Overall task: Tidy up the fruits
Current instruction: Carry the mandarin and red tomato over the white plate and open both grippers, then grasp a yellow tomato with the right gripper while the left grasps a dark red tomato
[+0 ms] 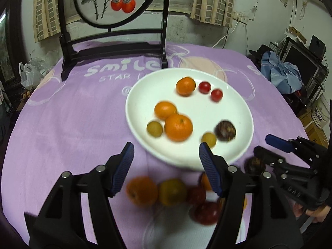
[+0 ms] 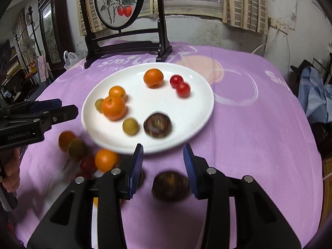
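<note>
A white plate holds three oranges, two red cherry tomatoes, two small yellow-green fruits and a dark brown fruit. My left gripper is open at the plate's near rim, with nothing between its fingers. Below it, loose on the cloth, lie an orange, a greenish fruit and red fruits, all blurred. My right gripper is open; a second dark brown fruit lies on the cloth between its fingers, and the pads do not press it.
A purple printed cloth covers the table. A black wooden stand with a round painted screen stands behind the plate. A hand holds the left gripper. Blue clothing and boxes sit beyond the table's right edge.
</note>
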Tool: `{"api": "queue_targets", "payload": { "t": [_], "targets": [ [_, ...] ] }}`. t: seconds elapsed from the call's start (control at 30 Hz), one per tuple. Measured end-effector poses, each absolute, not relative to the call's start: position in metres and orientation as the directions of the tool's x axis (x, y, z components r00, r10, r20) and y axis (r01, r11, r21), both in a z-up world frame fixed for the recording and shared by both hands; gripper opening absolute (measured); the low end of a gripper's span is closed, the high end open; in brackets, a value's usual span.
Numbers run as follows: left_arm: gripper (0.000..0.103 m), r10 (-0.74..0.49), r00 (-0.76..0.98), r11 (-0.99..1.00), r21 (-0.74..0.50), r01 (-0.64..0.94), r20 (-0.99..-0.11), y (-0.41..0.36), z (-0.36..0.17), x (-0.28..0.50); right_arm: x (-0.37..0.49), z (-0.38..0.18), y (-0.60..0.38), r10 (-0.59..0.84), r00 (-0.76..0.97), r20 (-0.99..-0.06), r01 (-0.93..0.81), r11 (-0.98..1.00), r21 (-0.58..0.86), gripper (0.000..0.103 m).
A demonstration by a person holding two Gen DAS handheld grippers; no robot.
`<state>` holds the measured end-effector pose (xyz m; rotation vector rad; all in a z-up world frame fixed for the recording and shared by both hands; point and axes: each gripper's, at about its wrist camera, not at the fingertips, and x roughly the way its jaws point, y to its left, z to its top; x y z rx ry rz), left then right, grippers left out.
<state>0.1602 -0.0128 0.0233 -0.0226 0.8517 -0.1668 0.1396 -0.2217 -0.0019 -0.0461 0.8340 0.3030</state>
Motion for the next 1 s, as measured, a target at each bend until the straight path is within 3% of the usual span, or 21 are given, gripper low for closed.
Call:
{"api": "queue_targets", "payload": {
  "t": [0.5, 1.0],
  "targets": [
    [0.067, -0.171, 0.637, 0.982, -0.081, 0.169, -0.752, 0.004, 0.006, 0.084, 0.068, -0.024, -0.209, 0.284, 0.559, -0.779, -0.331, 0.938, 0.104, 0.04],
    [0.071, -0.233, 0.624, 0.969, -0.128, 0.209, -0.746, 0.004, -0.015, 0.072, 0.087, -0.047, -0.163, 0.279, 0.515, -0.811, -0.399, 0.915, 0.062, 0.04]
  ]
}}
